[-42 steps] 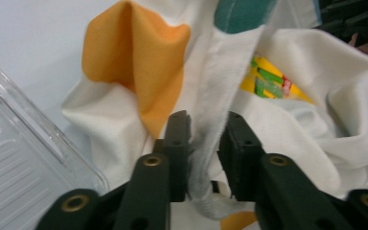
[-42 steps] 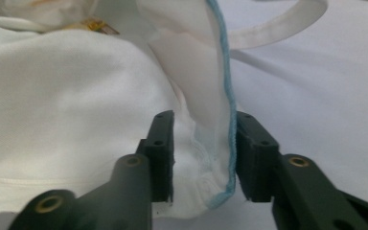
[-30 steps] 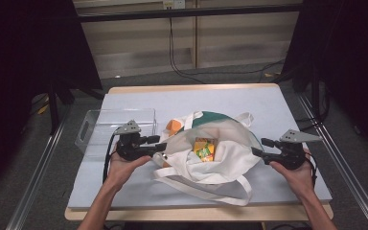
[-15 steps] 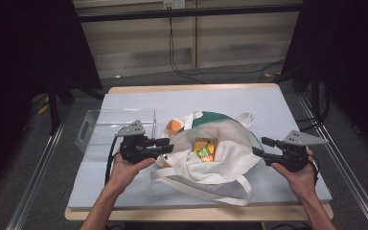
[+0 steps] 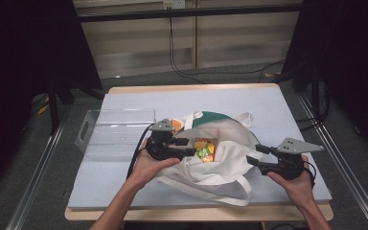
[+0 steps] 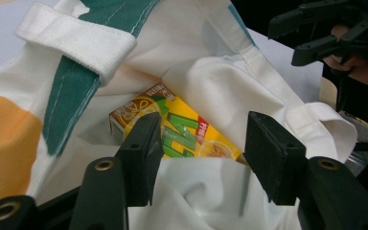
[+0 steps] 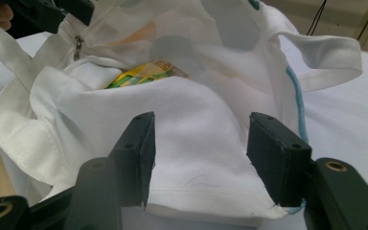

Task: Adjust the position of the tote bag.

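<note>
A white tote bag [image 5: 220, 163] with green and orange patches lies slumped in the middle of the table. A yellow juice carton [image 5: 204, 149] shows in its mouth. My left gripper [image 5: 184, 147] is open at the left rim of the bag's mouth. In the left gripper view the carton [image 6: 182, 132] lies just beyond the open left gripper [image 6: 201, 139], over a fold of white cloth. My right gripper [image 5: 255, 155] is open at the bag's right side. In the right gripper view the open right gripper [image 7: 199, 143] has bag cloth [image 7: 196, 120] between its jaws, and the carton [image 7: 143, 74] peeks out farther in.
A clear plastic bin [image 5: 117, 132] stands left of the bag, close behind my left hand. The bag's handles [image 5: 220, 194] trail toward the table's near edge. The table [image 5: 268, 110] has free room at the back and right. The other gripper [image 6: 326, 28] appears far off.
My left gripper has moved right, up to the bag's mouth and the carton. The right gripper has shifted only slightly toward the near edge.
</note>
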A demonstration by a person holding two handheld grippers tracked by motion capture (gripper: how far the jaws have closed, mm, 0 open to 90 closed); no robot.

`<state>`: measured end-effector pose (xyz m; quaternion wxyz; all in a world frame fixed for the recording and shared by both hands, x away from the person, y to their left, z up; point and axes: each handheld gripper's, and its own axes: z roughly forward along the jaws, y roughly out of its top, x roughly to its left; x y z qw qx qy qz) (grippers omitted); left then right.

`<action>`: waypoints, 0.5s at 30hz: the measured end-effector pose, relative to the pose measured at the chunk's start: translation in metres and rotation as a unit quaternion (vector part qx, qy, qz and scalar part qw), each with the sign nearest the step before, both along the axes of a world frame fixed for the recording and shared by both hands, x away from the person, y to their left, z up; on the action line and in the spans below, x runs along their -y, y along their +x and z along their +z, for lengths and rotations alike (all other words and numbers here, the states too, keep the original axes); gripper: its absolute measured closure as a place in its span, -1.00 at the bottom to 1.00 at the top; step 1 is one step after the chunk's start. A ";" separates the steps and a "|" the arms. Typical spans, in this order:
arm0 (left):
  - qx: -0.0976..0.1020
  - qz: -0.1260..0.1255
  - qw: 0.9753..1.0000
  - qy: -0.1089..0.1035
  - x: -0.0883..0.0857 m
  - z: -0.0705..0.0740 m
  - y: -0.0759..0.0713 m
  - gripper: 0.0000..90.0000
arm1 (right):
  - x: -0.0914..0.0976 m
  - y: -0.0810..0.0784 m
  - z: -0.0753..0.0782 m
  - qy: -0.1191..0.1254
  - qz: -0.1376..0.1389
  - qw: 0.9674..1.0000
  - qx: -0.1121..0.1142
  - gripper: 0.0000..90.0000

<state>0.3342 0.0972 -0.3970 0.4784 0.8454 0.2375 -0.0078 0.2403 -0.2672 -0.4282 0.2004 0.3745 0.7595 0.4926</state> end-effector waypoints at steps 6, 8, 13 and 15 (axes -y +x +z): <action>0.004 -0.005 0.999 0.036 0.019 0.016 0.006 -0.15 | 0.002 0.000 0.000 0.001 -0.003 1.000 0.001 -0.09; 0.007 -0.005 0.999 0.036 0.020 0.021 0.006 -0.17 | 0.002 0.000 0.000 0.001 -0.003 1.000 0.001 -0.09; -0.010 0.022 0.998 0.063 0.032 0.011 0.010 -0.23 | 0.002 0.000 0.000 -0.001 -0.006 1.000 0.001 -0.09; -0.016 0.023 0.997 0.079 0.038 0.003 0.013 -0.25 | 0.002 0.001 0.001 -0.003 -0.004 1.000 0.001 -0.10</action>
